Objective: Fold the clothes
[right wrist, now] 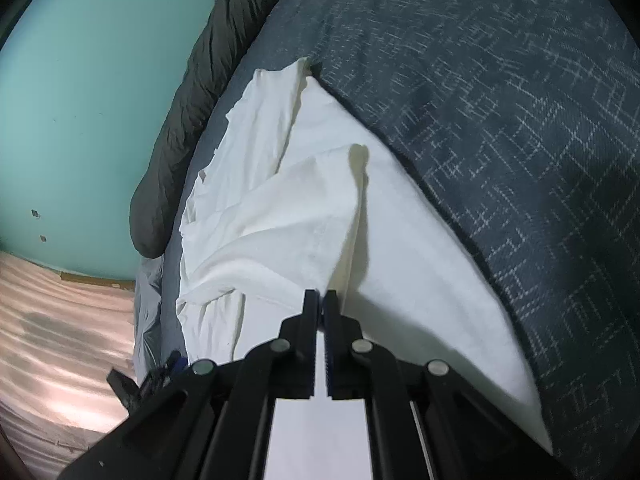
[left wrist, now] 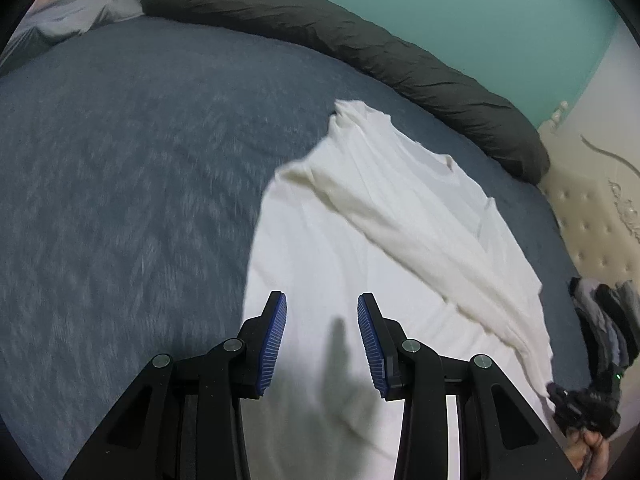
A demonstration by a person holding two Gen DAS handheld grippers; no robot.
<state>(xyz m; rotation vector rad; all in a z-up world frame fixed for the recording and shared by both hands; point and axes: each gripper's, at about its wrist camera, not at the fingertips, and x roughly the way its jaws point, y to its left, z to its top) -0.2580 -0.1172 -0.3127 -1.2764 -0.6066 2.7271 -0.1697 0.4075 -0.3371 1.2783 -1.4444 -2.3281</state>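
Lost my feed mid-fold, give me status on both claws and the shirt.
Left claw open, above white cotton shirt. Right claw shut on a raised fold of it. Shirt partly folded on blue-grey bedspread. Nothing in the way.

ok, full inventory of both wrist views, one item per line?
shirt: 1, white, lying partly folded on the bed, a flap pulled over its body
bedcover: 1, dark blue with a pale woven pattern, under the shirt
bolster: 1, dark grey, along the bed's far edge by the wall
wall: teal, behind the bolster
headboard: 1, cream, tufted, right edge of the left wrist view
grey cloth: 1, pale grey, at the top left of the left wrist view
left gripper: black with blue pads, jaws open over the shirt, nothing between them
right gripper: black, jaws shut on the shirt's edge
hand: holding the right gripper, at the lower right edge of the left wrist view
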